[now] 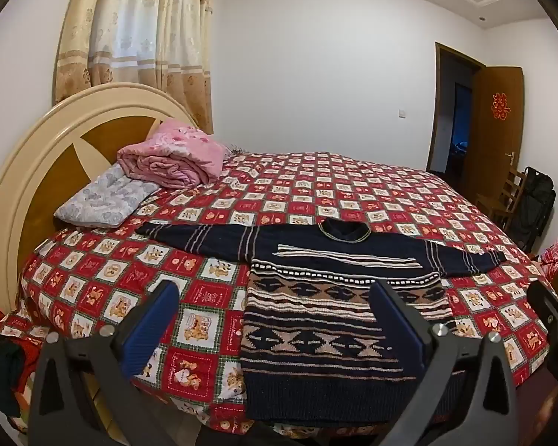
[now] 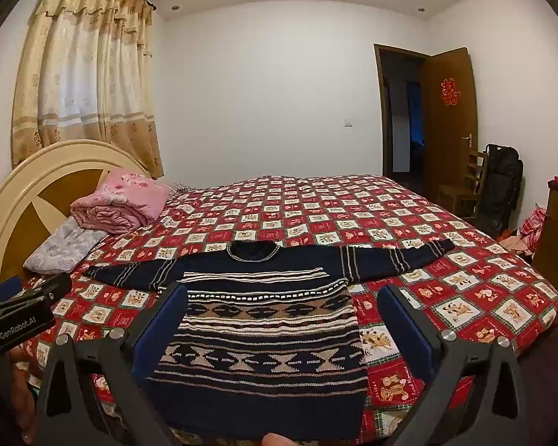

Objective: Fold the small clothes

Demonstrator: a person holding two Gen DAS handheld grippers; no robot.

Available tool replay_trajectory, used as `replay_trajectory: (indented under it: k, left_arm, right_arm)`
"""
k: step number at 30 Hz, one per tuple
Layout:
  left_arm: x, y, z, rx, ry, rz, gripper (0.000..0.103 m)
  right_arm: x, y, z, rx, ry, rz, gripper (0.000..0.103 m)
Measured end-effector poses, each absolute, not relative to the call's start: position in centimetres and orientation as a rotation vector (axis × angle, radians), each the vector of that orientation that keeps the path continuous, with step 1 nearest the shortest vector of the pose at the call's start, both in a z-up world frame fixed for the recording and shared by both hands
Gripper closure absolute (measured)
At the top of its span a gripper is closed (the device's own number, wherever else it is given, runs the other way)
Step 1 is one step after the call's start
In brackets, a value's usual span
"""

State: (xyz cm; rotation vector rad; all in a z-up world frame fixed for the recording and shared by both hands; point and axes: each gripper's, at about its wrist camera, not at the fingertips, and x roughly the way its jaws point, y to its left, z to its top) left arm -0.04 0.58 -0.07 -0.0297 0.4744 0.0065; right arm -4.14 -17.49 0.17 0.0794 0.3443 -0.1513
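So both tools are spread as wide as they go here and neither one is holding or touching anything. The left tool (image 1: 275,297) has its blue-padded black fingers (image 1: 156,319) hanging over the near edge of the bed, one finger over the bedspread and the other over the sweater's lower left side, tilted a bit downward. The right tool (image 2: 282,301) looks the same: jaws fully apart, pads (image 2: 405,319) bare, with the sweater's body showing in the gap between them but clearly lying below on the bed, not pinched.

The thing to fold is a dark navy knit sweater with tan and white geometric bands (image 2: 264,319). It's laid out flat, front up, on the red checkered bedspread with little bear squares (image 1: 204,297), near the edge closest to the cameras. Both sleeves are stretched straight out to the sides, collar pointing toward the far side of the bed, hem hanging right at the near edge.

Up by the cream and brown round wooden headboard (image 1: 26,171) there's a folded pink floral quilt (image 1: 171,156) sitting partly on a grey patterned pillow (image 1: 100,200), well apart from the sweater. In the right wrist view you can catch the left tool's black body at the left edge, plus a bit of the person's hand (image 2: 18,401) below it.
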Motion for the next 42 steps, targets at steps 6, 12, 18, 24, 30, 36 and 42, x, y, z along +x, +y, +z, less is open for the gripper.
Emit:
replay_trajectory:
  k: [6, 12, 18, 24, 30, 36, 42]
  left_arm:
    - [0.0, 0.6, -0.1, -0.032, 0.475, 0.007, 0.0]
    - [-0.1, 0.7, -0.1, -0.031, 0.475, 0.005, 0.0]
    - [0.0, 0.7, -0.1, -0.034, 0.474, 0.005, 0.0]
    - [0.0, 0.8, -0.1, -0.035, 0.475, 0.005, 0.0]
    - [0.0, 0.8, -0.1, -0.038, 0.475, 0.004, 0.0]
    - [0.0, 0.9, -0.1, -0.038, 0.476, 0.005, 0.0]
    - [0.1, 1.0, -0.3, -0.039, 0.48, 0.004, 0.0]
  right_arm:
    - [-4.0, -17.5, 0.1, 0.081, 0.354, -0.151, 0.001]
    - [-4.1, -17.5, 0.1, 0.079, 0.351, -0.152, 0.001]
    - [-4.0, -17.5, 0.1, 0.078, 0.353, -0.153, 0.001]
    - [-4.0, -17.4, 0.1, 0.078, 0.354, -0.153, 0.001]
    - [-4.0, -17.5, 0.1, 0.078, 0.356, -0.152, 0.001]
    - [-4.0, -17.6, 0.2, 0.078, 0.357, -0.152, 0.001]
    - [-2.8, -17.8, -1.1, 0.069, 0.373, -0.159, 0.001]
